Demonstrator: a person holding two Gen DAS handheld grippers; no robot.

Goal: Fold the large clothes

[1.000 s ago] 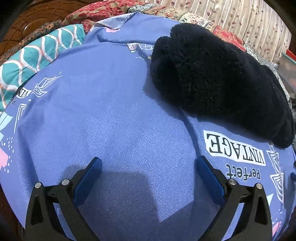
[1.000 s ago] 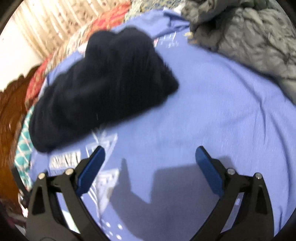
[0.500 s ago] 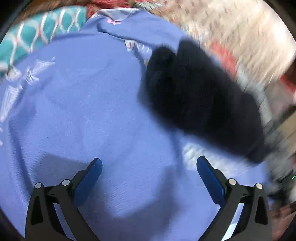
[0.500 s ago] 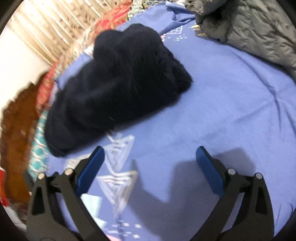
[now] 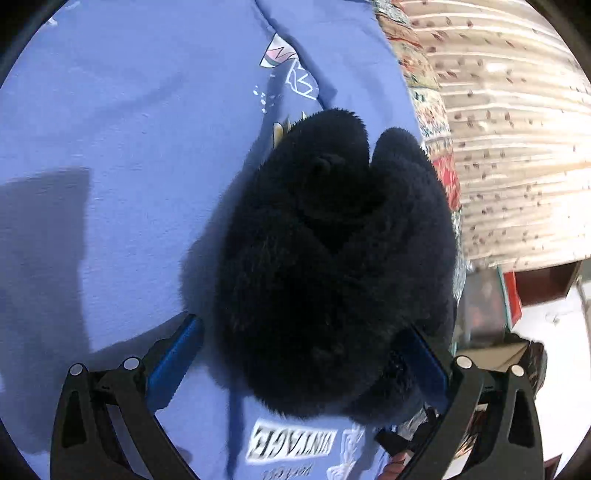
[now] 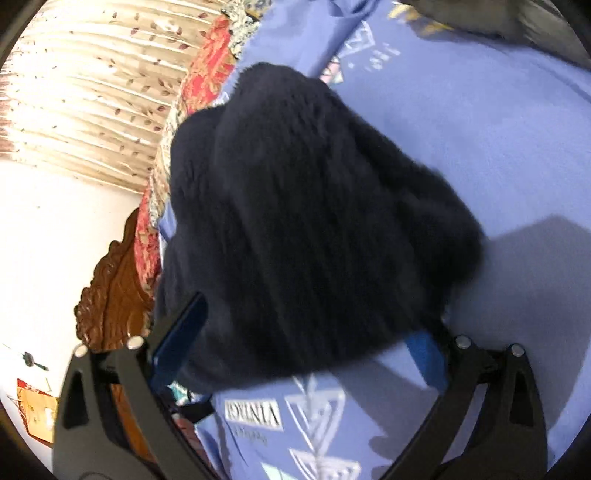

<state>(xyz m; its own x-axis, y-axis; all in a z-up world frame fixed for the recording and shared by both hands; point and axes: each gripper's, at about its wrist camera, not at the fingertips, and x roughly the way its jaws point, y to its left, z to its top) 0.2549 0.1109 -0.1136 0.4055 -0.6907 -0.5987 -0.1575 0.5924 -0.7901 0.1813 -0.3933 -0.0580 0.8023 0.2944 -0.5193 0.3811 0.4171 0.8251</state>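
Observation:
A dark, fluffy fleece garment [image 5: 332,266] lies bunched in a folded heap on a blue printed bedsheet [image 5: 110,155]. My left gripper [image 5: 299,354] is open, and its blue fingers straddle the near end of the heap without closing on it. In the right wrist view the same fleece garment [image 6: 306,221] fills the middle. My right gripper [image 6: 299,339] is also open, with a finger on each side of the heap's near edge. The underside of the heap is hidden.
The blue sheet [image 6: 498,129] carries a "VINTAGE" label [image 5: 291,441] just below the heap. A patterned quilt edge [image 6: 207,70] and a striped leaf-print curtain [image 5: 517,147] lie beyond. A carved wooden headboard [image 6: 114,295] and a grey jacket [image 6: 517,22] sit at the margins.
Both grippers have moved in on the fleece heap from farther back on the sheet. The heap now sits between each pair of open fingers. Both views have swung toward the curtain side.

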